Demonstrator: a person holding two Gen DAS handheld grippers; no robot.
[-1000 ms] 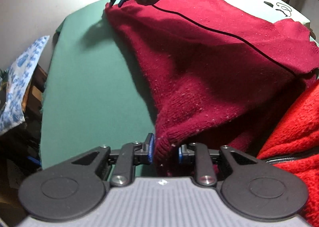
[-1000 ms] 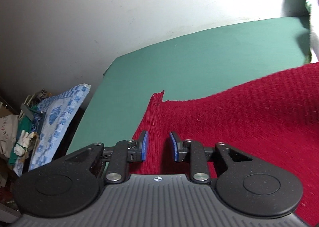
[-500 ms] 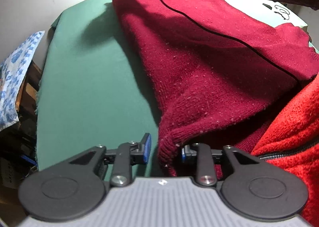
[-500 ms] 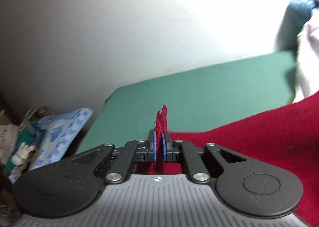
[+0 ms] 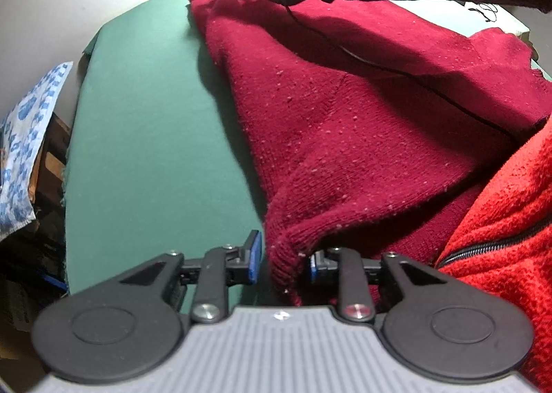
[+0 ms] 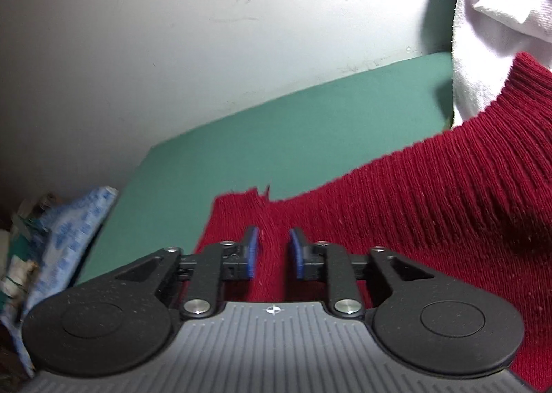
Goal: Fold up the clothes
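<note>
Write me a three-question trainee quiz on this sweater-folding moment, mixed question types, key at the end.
1. True or false: the dark red sweater lies on a green table.
2. Which pile sits at the table's far right in the right wrist view? A) white cloth B) black shoes C) yellow towels
3. What lies between the pads of the left gripper?

Key
1. True.
2. A.
3. A ribbed edge of the sweater; the jaws are closing with a gap at one pad. The right gripper is opening above the knit.
</note>
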